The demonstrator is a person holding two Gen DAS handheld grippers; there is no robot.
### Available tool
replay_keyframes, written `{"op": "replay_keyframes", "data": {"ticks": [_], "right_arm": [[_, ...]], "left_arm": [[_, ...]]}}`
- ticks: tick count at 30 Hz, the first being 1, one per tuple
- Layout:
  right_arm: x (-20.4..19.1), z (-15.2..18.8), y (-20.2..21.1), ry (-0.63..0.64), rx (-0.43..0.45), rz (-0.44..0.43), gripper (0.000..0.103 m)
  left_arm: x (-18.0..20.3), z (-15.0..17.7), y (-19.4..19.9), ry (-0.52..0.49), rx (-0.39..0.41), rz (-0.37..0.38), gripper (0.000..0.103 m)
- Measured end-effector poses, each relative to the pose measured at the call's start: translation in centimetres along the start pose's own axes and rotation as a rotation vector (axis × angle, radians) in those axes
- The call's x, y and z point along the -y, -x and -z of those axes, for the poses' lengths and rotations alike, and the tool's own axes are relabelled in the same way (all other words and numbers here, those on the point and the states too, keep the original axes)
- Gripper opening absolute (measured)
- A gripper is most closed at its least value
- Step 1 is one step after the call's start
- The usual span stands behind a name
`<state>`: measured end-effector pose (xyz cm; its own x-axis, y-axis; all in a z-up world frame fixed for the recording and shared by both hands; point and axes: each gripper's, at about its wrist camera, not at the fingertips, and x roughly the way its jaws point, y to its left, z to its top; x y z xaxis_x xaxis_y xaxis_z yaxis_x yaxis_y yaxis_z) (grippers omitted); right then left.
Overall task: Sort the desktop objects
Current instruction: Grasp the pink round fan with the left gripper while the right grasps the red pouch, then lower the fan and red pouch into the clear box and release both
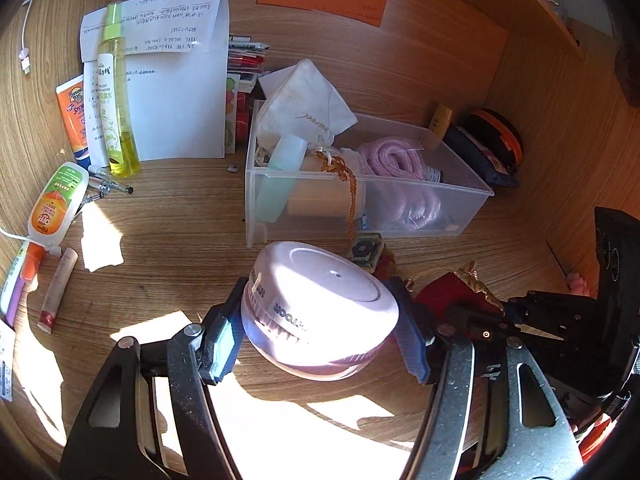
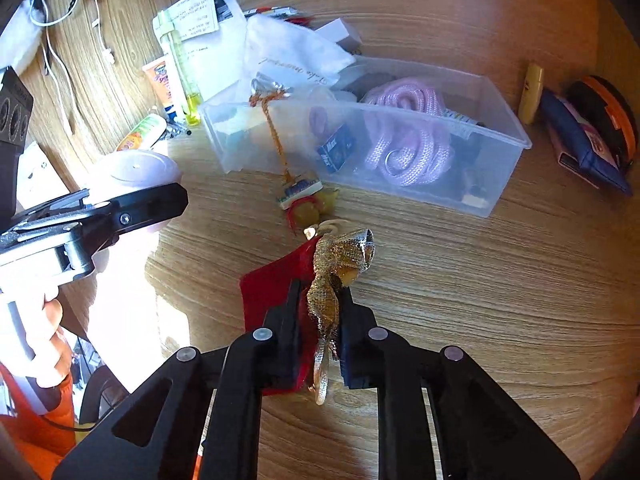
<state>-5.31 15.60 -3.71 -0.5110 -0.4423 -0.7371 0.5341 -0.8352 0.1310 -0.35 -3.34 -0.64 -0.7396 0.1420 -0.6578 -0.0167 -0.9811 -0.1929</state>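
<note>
My left gripper [image 1: 320, 320] is shut on a round white-and-pink jar [image 1: 320, 304] and holds it above the wooden desk, just in front of the clear plastic bin [image 1: 360, 204]. The jar also shows in the right wrist view [image 2: 136, 172]. My right gripper [image 2: 320, 300] is shut on a red pouch with a gold ribbon [image 2: 324, 280], near the desk surface in front of the bin [image 2: 400, 152]. The bin holds a pink rope [image 2: 404, 136], a white cloth bag [image 1: 304, 100] and small bottles. A beaded charm string [image 2: 300, 196] hangs over the bin's front wall.
Papers [image 1: 168, 80], a yellow spray bottle [image 1: 116, 92], an orange sunscreen tube [image 1: 74, 116], a green-capped tube [image 1: 56, 200] and a lip balm [image 1: 58, 292] lie at left. A navy pouch [image 2: 580, 144] and a gold tube [image 2: 532, 92] lie right of the bin.
</note>
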Motion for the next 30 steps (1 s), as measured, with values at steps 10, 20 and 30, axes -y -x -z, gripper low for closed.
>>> {"op": "replay_keyframes", "data": {"ticks": [10,20,30], "right_arm": [[3.3,-2.9,4.6,-0.050,0.125,0.025,0.013],[5.7,-6.7,5.3,-0.071,0.192,0.074,0.013],[6.7,-10.7,4.0,-0.038,0.212,0.115,0.013]], "left_arm": [[2.2,-2.4,0.0,-0.027,0.042,0.039,0.066],[4.2,-6.6,-1.6,-0.075,0.045,0.093,0.066],[5.1,-11.4,-5.2,-0.081,-0.004,0.142,0.066]]}}
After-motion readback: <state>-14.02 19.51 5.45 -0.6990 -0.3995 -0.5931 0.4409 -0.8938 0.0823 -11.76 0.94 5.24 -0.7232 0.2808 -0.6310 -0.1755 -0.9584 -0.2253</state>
